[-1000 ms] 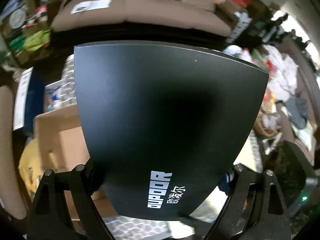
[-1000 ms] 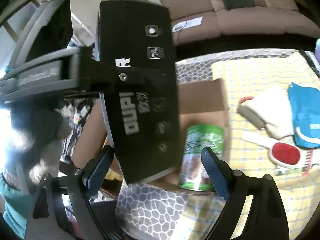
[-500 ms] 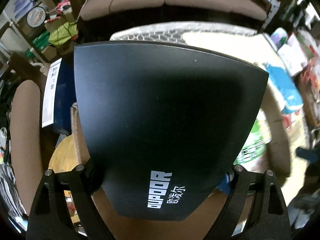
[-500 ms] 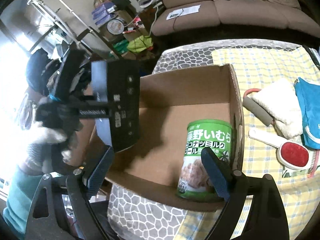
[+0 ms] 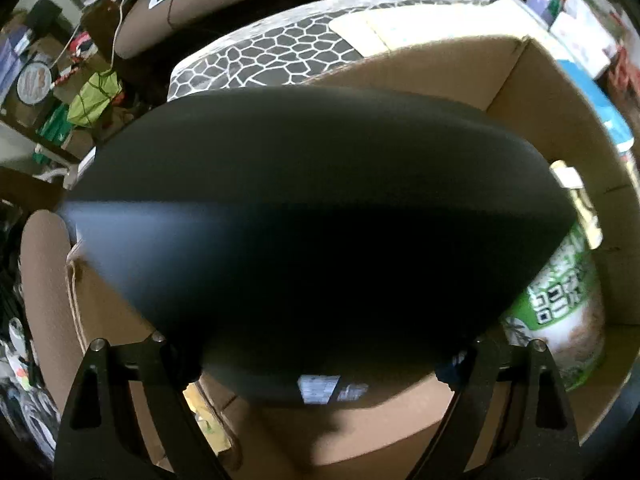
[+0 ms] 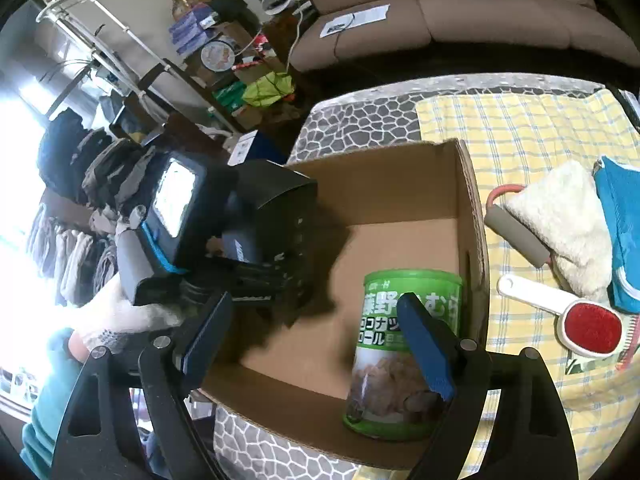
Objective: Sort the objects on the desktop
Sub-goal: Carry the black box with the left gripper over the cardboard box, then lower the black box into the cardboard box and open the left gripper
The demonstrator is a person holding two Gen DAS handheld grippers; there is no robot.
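Observation:
My left gripper (image 5: 320, 360) is shut on a large black box (image 5: 312, 216) that fills most of the left wrist view. The right wrist view shows this black box (image 6: 276, 224) in the left gripper (image 6: 256, 280), low at the left side of an open cardboard box (image 6: 384, 184). A green can (image 6: 376, 392) stands upright in the carton's near right corner. My right gripper (image 6: 316, 340) hovers over the carton's front edge. Its jaws are closing slightly with nothing pressed between them; the can stands behind its right finger. The left wrist view also shows the can (image 5: 560, 312) and the carton (image 5: 420, 68).
Right of the carton, on a yellow checked cloth (image 6: 520, 136), lie a lint brush with a red pad (image 6: 592, 328), a white fluffy cloth (image 6: 560, 224), a blue pouch (image 6: 624, 224) and a grey-handled band (image 6: 516, 236). A gloved hand (image 6: 120, 316) holds the left gripper. A sofa (image 6: 440, 20) stands behind.
The left gripper came down with the black box from above the table into the carton's left side, tipping further downward. The right gripper shifted slightly and stays over the carton's front edge.

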